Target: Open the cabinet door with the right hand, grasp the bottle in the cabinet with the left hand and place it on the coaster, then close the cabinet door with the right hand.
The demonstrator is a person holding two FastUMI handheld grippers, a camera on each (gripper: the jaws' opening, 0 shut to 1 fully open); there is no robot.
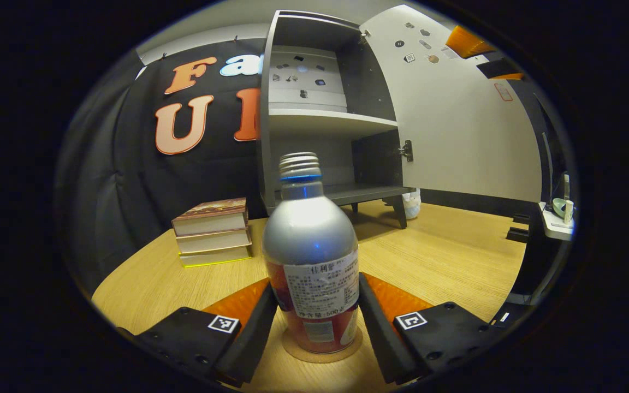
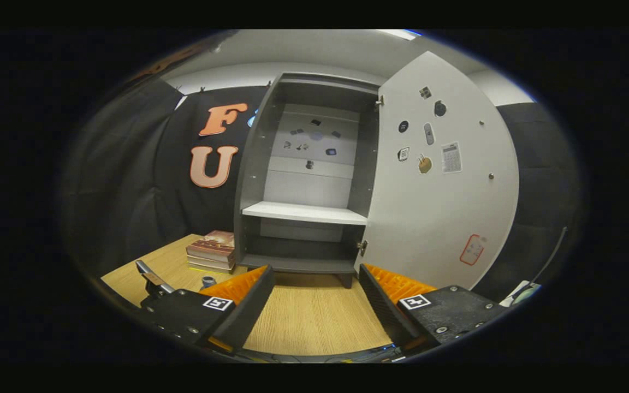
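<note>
Bottle (image 1: 314,256) stands upright on the coaster (image 1: 322,352), on the wooden table (image 1: 445,262) well out from the cabinet (image 1: 325,114) — long axis vertical, between the left gripper (image 1: 317,322) fingers. Jaws sit close to the label on both sides; whether they press or have just let go, I cannot tell.

Cabinet door (image 2: 445,180) stands wide open. Right gripper (image 2: 314,305) is empty, jaws spread, facing the cabinet — door to its right, the nearer hand for closing.

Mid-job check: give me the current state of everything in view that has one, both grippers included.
Cabinet door: swung wide open.
Cabinet: shelves bare.
Bottle: upright on the coaster, cap on.
Coaster: flat on the table, under the bottle.
Left gripper: fingers flank the bottle; contact unclear.
Right gripper: open, holding nothing.
Books: stacked, closed.
</note>
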